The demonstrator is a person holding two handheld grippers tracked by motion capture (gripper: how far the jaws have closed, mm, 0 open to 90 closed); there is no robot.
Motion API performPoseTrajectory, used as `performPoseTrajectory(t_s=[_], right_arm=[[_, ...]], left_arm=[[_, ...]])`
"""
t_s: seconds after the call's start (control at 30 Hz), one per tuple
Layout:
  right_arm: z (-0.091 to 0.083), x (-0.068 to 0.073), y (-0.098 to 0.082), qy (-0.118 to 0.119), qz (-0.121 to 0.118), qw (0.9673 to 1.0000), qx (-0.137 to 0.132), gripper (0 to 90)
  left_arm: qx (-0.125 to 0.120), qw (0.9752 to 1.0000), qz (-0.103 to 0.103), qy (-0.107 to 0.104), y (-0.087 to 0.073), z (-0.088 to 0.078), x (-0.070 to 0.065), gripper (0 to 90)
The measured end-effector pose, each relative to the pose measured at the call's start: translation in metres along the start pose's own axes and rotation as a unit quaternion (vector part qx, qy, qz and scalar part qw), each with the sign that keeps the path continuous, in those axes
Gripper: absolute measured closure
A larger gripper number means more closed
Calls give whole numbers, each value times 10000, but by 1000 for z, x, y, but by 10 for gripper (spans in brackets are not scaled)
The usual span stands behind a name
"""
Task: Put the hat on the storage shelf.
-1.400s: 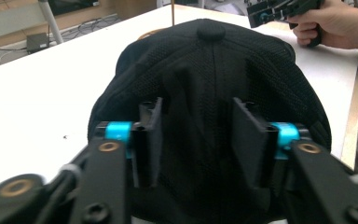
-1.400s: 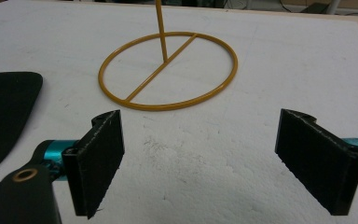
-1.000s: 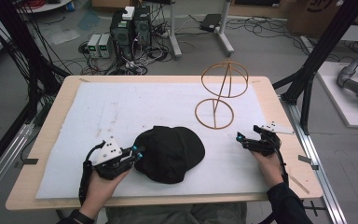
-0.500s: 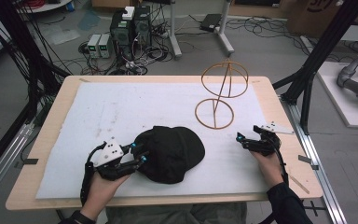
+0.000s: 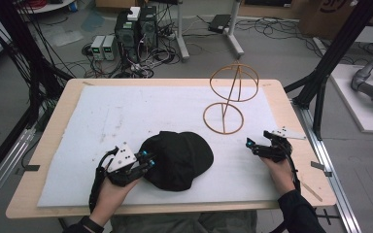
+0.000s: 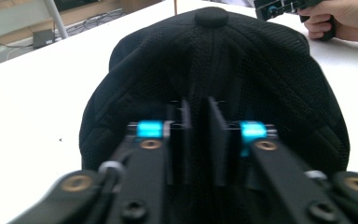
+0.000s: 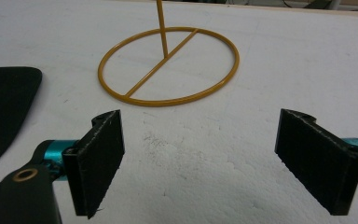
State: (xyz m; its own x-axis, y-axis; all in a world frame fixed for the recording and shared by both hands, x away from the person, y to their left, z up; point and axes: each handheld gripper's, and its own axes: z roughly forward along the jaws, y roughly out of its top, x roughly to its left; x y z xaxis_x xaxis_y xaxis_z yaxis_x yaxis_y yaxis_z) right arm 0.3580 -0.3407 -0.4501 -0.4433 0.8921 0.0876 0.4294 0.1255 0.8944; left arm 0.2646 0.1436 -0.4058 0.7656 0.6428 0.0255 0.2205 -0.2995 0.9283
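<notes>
Grippers working a black baseball cap on the white mat.

Left gripper (image 6: 196, 140) is pinching the cap's (image 5: 179, 158) near edge, its jaws drawn almost together on a fold of mesh fabric; the cap is lying crown-up at six o'clock on the mat (image 5: 102, 116), with its top button (image 6: 210, 17) showing. Right gripper (image 5: 251, 144) is resting at four o'clock, jaws spread wide and holding nothing, facing the yellow wire hat stand (image 5: 228, 97) at one o'clock. Judging by the layout, the grasp is being secured; next comes lifting the cap toward the stand's upper ring, probably with the free gripper steadying it.
</notes>
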Motion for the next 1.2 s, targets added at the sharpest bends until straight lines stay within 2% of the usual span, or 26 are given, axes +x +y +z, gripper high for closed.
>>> performPoseTrajectory(t_s=[0.03, 0.2, 0.33, 0.47, 0.6, 0.87, 1.2], right_arm=[[0, 0, 0, 1, 20, 10000, 9, 149], [0, 0, 0, 0, 11, 10000, 15, 149], [0, 0, 0, -6, 14, 10000, 21, 150], [0, 0, 0, -14, 12, 10000, 19, 150], [0, 0, 0, -21, 17, 10000, 24, 150], [0, 0, 0, -12, 21, 10000, 21, 150], [-1, -1, 0, -37, 9, 10000, 2, 150]], left_arm=[[-17, 10000, -23, -7, 0, 0, 1, 867], [-162, 9998, -51, -35, 3, -3, 1, 880], [-487, 9984, -212, -181, 12, -8, 6, 882], [-747, 9966, -166, -295, 24, -9, 6, 883], [-1030, 9934, -186, -469, 40, -7, 5, 884], [-1505, 9863, -23, -672, 77, 1, 4, 884], [-2031, 9751, 158, -875, 119, 5, 3, 885]])
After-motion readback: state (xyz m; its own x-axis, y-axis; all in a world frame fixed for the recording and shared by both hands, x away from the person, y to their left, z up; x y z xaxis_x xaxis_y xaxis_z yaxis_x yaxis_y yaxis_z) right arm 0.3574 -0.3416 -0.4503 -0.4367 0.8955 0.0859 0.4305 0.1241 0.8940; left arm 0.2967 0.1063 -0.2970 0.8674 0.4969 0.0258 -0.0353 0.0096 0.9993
